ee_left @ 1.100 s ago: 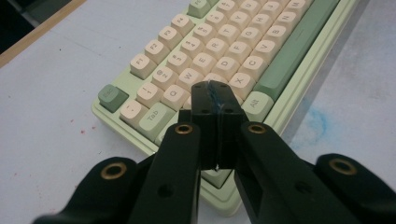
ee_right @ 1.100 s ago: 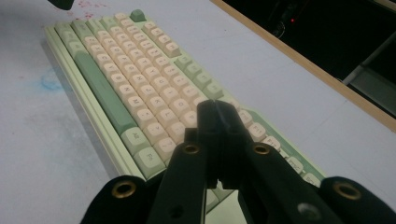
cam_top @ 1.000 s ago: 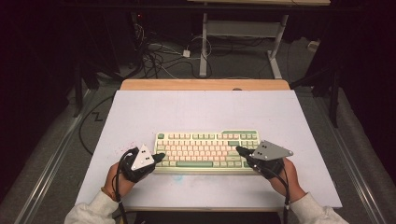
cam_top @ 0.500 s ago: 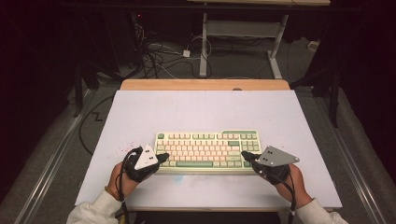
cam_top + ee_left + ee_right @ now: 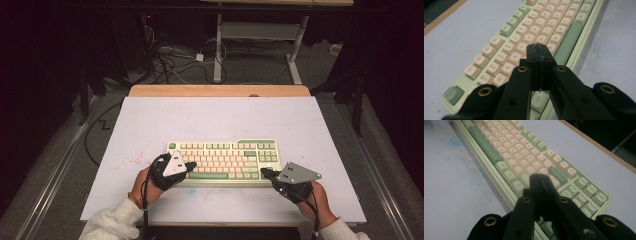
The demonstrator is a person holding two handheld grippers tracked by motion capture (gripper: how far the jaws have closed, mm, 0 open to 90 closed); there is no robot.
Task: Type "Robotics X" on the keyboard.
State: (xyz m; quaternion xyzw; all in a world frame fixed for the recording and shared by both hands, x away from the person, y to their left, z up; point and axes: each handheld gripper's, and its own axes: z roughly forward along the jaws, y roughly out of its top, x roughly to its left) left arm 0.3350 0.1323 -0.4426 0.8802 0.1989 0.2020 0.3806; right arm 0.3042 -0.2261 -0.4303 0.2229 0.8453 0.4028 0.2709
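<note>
1. Keyboard (image 5: 223, 161): the one raised obstacle on the table (image 5: 215, 117); low, lying near the front edge
2. Beyond the keyboard: bare table surface up to the wooden strip (image 5: 220, 90), open to passage
3. Left and right of the keyboard: bare surface out to both side edges
4. Left gripper (image 5: 189, 165), jaws closed, over the keyboard's left end; right gripper (image 5: 263, 172), jaws closed, over its right front corner; between them the key field lies uncovered

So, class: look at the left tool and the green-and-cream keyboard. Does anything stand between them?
Nothing visible does. The shut left tool hangs directly over the cream letter keys of the green-and-cream keyboard, with no object between its tip and the keys.
</note>
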